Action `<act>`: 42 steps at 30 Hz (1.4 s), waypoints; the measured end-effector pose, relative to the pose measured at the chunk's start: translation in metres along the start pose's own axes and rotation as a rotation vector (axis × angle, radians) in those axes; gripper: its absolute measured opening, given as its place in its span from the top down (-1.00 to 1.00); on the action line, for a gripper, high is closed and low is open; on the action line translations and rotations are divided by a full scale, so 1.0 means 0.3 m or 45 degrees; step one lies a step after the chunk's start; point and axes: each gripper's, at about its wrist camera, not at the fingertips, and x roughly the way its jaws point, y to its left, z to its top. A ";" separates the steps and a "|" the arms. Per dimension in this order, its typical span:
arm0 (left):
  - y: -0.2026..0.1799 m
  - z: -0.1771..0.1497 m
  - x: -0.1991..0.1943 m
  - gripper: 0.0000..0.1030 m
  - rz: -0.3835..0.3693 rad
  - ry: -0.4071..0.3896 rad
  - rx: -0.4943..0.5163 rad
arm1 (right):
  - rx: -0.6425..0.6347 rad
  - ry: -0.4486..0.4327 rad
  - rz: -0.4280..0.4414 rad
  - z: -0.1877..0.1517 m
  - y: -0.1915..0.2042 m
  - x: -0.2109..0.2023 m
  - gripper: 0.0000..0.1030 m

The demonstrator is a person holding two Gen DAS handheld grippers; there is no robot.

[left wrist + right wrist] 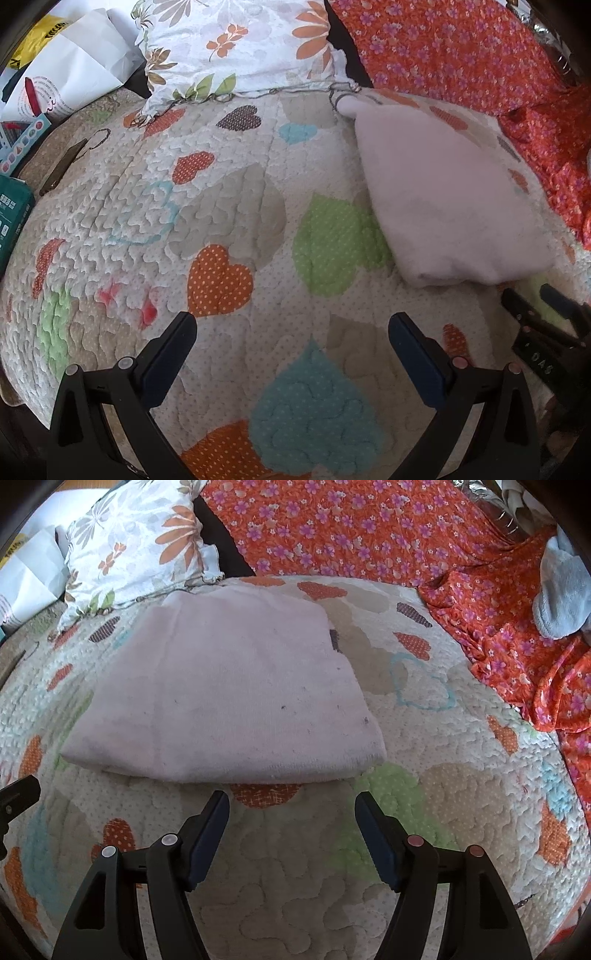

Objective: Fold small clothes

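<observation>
A pale pink folded cloth (229, 694) lies flat on the heart-patterned quilt (461, 794). It also shows in the left wrist view (450, 206) at the right. My right gripper (291, 805) is open and empty, just in front of the cloth's near folded edge. My left gripper (291, 325) is open and empty over bare quilt (221, 206), left of the cloth. The right gripper (543, 299) shows at the right edge of the left wrist view, near the cloth's near corner.
A floral pillow (236, 48) lies at the back. Orange flowered fabric (369, 528) covers the back right. A grey-blue sock-like item (561, 594) lies on it. White bags and papers (66, 66) and a teal box (13, 218) sit at the left.
</observation>
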 end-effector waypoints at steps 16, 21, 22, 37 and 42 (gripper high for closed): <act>0.013 -0.060 0.088 -1.00 -0.023 0.082 0.012 | -0.008 0.031 -0.015 -0.009 0.006 0.000 -0.48; 0.020 -0.064 0.097 -1.00 -0.048 0.079 -0.009 | -0.019 0.031 -0.022 -0.012 0.010 0.005 -0.50; 0.018 -0.066 0.096 -1.00 -0.048 0.075 -0.009 | -0.019 0.031 -0.021 -0.012 0.010 0.005 -0.51; 0.012 -0.052 0.085 -1.00 -0.033 0.032 -0.050 | -0.015 0.033 -0.014 -0.014 0.011 0.006 -0.53; -0.017 -0.029 0.035 -1.00 -0.029 -0.030 -0.047 | -0.011 0.035 -0.006 -0.014 0.008 0.001 -0.53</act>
